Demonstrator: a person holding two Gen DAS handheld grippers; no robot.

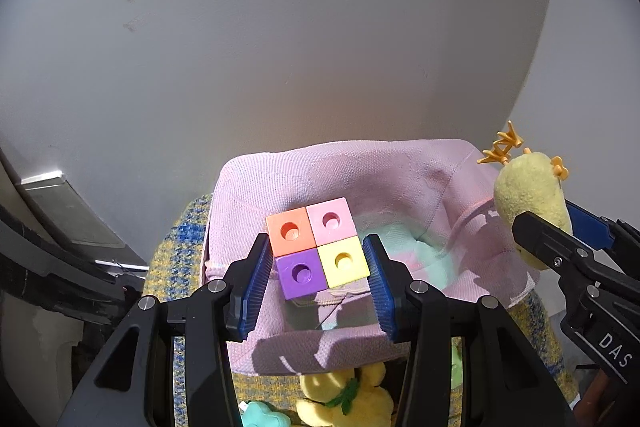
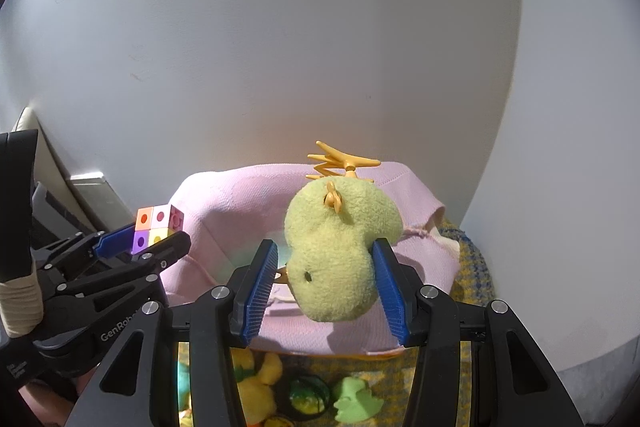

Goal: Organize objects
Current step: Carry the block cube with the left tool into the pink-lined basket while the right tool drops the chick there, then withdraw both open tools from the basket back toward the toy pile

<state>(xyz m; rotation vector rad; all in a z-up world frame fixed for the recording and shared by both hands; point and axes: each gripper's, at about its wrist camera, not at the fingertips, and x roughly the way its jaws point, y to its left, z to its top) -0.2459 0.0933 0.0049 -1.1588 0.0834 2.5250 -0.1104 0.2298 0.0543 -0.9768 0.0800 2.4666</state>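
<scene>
My left gripper (image 1: 318,259) is shut on a block of four joined cubes (image 1: 318,247), orange, pink, purple and yellow, and holds it above the open pink fabric bin (image 1: 400,167). The block also shows in the right wrist view (image 2: 158,227). My right gripper (image 2: 326,263) is shut on a yellow plush duck (image 2: 340,251) with orange plastic feet (image 2: 340,161), upside down over the same pink bin (image 2: 224,203). The duck shows at the right of the left wrist view (image 1: 532,199).
The bin stands on a yellow and blue checked cloth (image 1: 180,251). Below the grippers lie yellow plush toys (image 1: 344,399), a teal toy (image 1: 260,415), a green toy (image 2: 356,405) and a dark round toy (image 2: 308,397). A white wall (image 1: 280,27) is behind.
</scene>
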